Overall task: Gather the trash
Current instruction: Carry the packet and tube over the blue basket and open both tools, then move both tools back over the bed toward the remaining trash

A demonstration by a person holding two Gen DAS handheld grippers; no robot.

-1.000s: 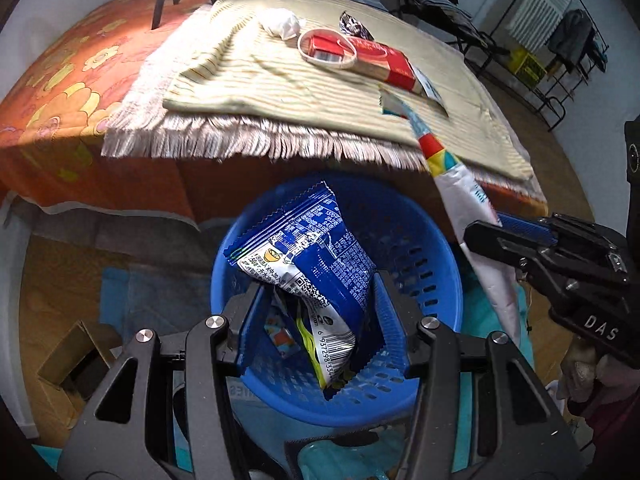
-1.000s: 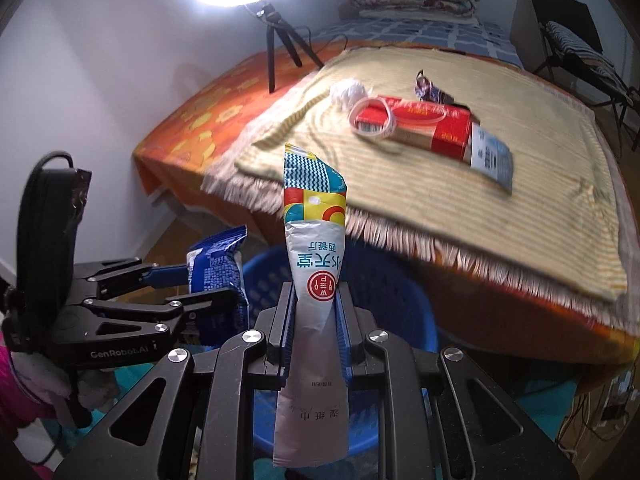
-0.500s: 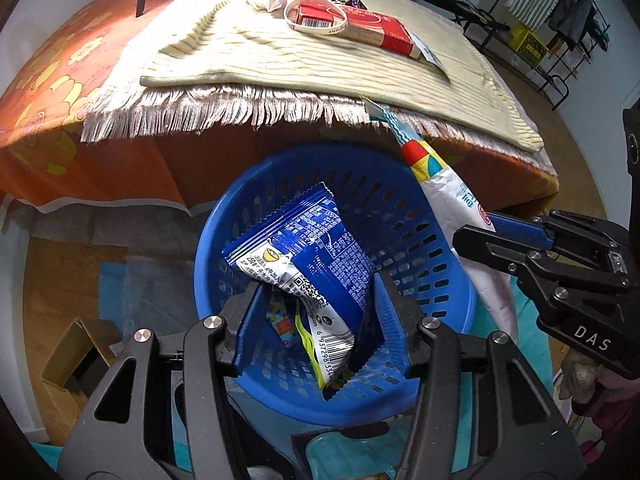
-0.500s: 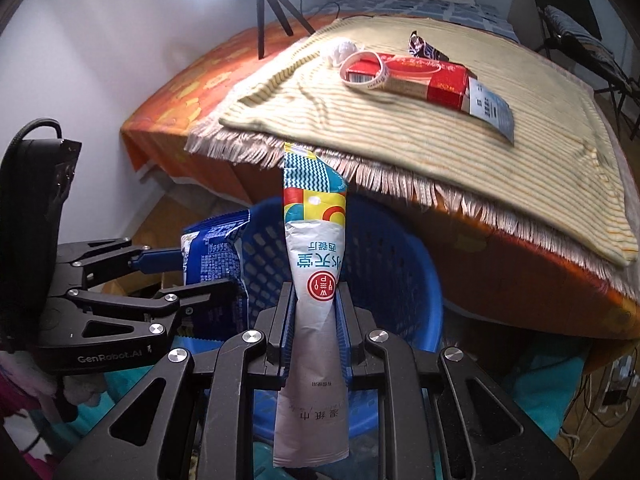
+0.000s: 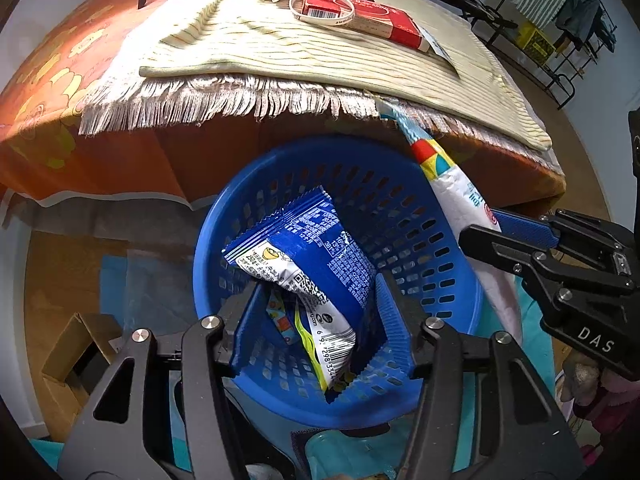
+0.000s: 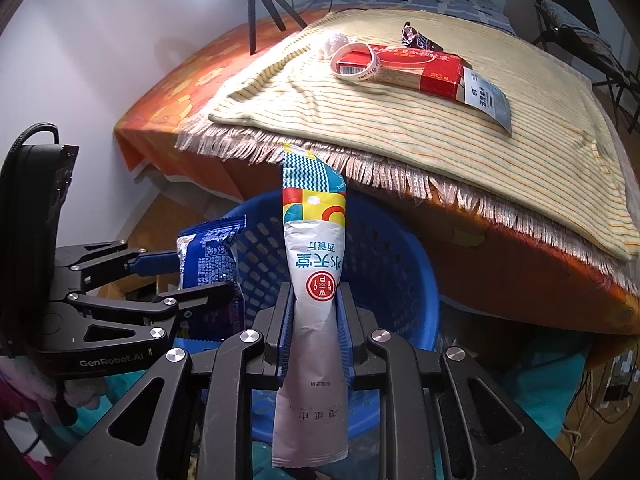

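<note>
My left gripper (image 5: 316, 320) is shut on a blue snack bag (image 5: 304, 264) and holds it over the blue perforated basket (image 5: 400, 200) on the floor. It also shows in the right wrist view (image 6: 208, 264). My right gripper (image 6: 314, 320) is shut on a long white wrapper with a coloured top (image 6: 316, 264), held upright above the basket (image 6: 392, 272). That wrapper (image 5: 460, 208) hangs at the basket's right rim in the left wrist view. A red box (image 6: 416, 68), a white tape ring (image 6: 356, 62), a crumpled tissue (image 6: 334, 44) and a dark wrapper (image 6: 416, 38) lie on the bed.
The bed with a striped fringed blanket (image 6: 440, 128) and orange cover (image 5: 48, 80) stands just behind the basket. A cardboard box (image 5: 76, 344) sits on the floor at left. A tripod (image 6: 260, 4) stands on the bed's far side. A clothes rack (image 5: 560, 32) stands far right.
Both grippers have moved down and closer over the basket with their wrappers still held. The bed has shifted up and away in both views.
</note>
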